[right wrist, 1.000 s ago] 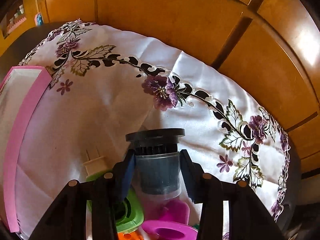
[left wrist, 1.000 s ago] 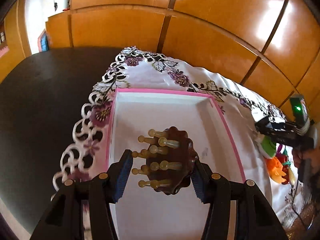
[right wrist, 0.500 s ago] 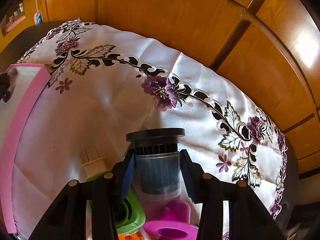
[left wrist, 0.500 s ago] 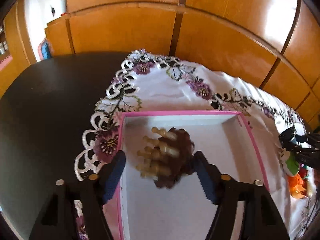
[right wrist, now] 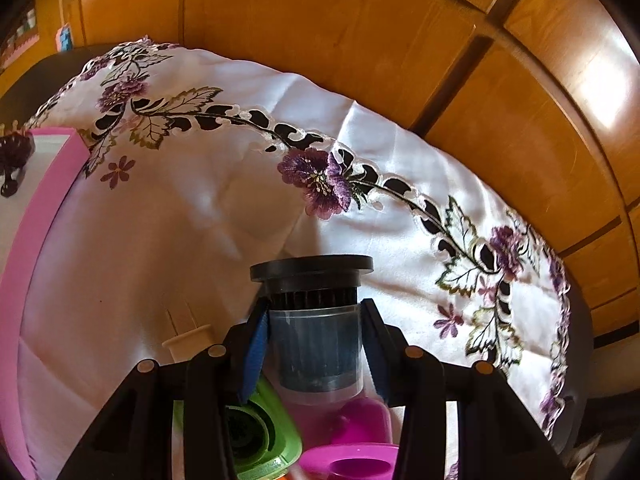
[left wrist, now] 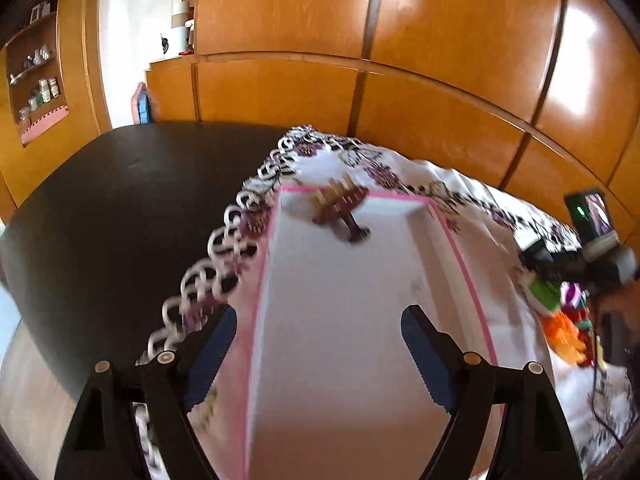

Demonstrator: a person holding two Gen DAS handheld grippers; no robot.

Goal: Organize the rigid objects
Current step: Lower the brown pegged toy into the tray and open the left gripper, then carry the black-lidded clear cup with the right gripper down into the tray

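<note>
The left gripper (left wrist: pixel 318 344) stands with its jaws spread wide and nothing between them; they have just been opening. The brown peg brush (left wrist: pixel 340 208) lies in the pink-rimmed tray (left wrist: pixel 468 276), at its far end, well apart from the blue pads (left wrist: pixel 212 344) and straight ahead of them. It sits tilted, pegs toward the far left and its short stem toward the near right.

The right gripper (right wrist: pixel 316 354) pinches a dark filter cylinder (right wrist: pixel 316 320) by its clear-walled body, both pads pressed to its sides, the black flanged cap pointing away from the jaws — so its long axis runs along the fingers. A white plug (right wrist: pixel 186 334) and a green case (right wrist: pixel 260 436) lie just to its left, and a magenta cup (right wrist: pixel 352 460) sits nearer the camera.

The tray lies to the left of the cylinder across the flowered cloth (right wrist: pixel 200 208). My judgement is that the coming move is a carry leftward by the right hand, which already has its grip, while the left hand is nearer the tray but empty.
</note>
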